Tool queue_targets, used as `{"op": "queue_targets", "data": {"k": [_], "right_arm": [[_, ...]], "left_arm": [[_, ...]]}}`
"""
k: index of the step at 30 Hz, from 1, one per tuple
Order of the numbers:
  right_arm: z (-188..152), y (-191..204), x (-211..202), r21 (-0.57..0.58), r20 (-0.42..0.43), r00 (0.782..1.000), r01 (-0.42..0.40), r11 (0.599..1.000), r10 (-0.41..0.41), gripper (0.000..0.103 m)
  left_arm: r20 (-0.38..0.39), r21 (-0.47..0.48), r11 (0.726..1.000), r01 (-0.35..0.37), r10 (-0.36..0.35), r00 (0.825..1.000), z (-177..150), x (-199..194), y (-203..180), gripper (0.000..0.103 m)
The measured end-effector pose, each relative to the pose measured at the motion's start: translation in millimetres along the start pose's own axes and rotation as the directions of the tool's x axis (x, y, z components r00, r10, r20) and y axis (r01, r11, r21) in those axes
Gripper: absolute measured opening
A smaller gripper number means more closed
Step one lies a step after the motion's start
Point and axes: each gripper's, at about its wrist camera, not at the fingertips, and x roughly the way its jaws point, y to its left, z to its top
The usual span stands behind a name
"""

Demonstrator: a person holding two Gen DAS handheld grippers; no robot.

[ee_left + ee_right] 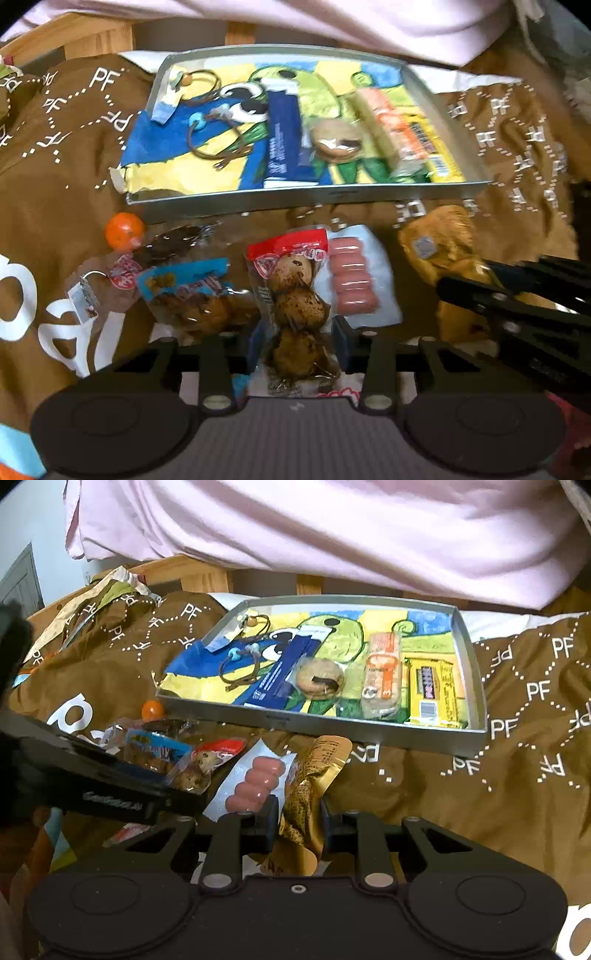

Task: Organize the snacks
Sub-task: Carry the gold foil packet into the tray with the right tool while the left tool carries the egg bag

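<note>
My left gripper point(298, 345) is shut on a clear packet of speckled eggs with a red top point(295, 295), held over the brown cloth. The same egg packet point(201, 766) shows in the right wrist view under the left gripper's black body. My right gripper point(298, 814) is shut on a gold foil snack packet point(314, 775); that gold packet point(443, 247) is at the right in the left wrist view. A metal tray point(317, 199) point(369, 736) lies beyond, holding a blue bar point(284, 136), a wrapped cookie point(338, 144), an orange-and-white packet point(391, 125) and a yellow packet point(439, 147).
On the brown printed cloth point(55, 166) lie a pink sausage pack point(352, 277), a blue-topped snack bag point(192, 291), a dark packet point(173, 240) and an orange ball point(124, 232). Cord bracelets point(210, 110) sit in the tray's left part. A person's pink garment point(332, 528) hangs behind.
</note>
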Motion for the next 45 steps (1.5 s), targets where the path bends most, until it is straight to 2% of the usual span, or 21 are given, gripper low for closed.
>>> {"op": "queue_targets", "data": {"k": [3, 8, 14, 19, 25, 31, 35, 45], "right_arm": [[2, -1, -4, -0.003, 0.018, 1.0, 0.007, 1.0, -0.007, 0.025], [11, -5, -15, -0.012, 0.086, 0.996, 0.037, 0.999, -0.036, 0.025], [35, -21, -25, -0.006, 0.231, 0.968, 0.103, 0.995, -0.099, 0.025], [54, -50, -18, 0.021, 0.292, 0.945, 0.145, 0.989, -0.144, 0.025], [71, -90, 6, 0.075, 0.314, 0.934, 0.156, 0.985, -0.172, 0.025], [77, -115, 33, 0.129, 0.277, 0.946, 0.141, 0.982, -0.172, 0.025], [76, -117, 43, 0.138, 0.248, 0.955, 0.133, 0.981, -0.164, 0.025], [75, -109, 59, 0.121, 0.197, 0.968, 0.131, 0.984, -0.153, 0.027]], "left_arm": [[0.057, -0.01, 1.0, 0.015, -0.015, 0.998, -1, -13, -5, 0.042], [0.17, -0.027, 0.999, 0.036, -0.031, 0.985, 10, -37, -8, 0.042], [0.265, -0.026, 0.999, 0.029, -0.021, 0.964, 60, -39, -21, 0.042], [0.323, 0.015, 0.999, 0.028, -0.032, 0.946, 110, -18, -45, 0.042], [0.317, 0.04, 0.999, 0.023, -0.035, 0.948, 149, 21, -67, 0.043], [0.28, 0.053, 0.999, -0.014, -0.001, 0.96, 157, 53, -80, 0.043], [0.262, 0.041, 0.998, -0.043, 0.031, 0.964, 155, 64, -76, 0.043], [0.23, 0.038, 0.998, -0.059, 0.049, 0.972, 154, 78, -68, 0.044]]}}
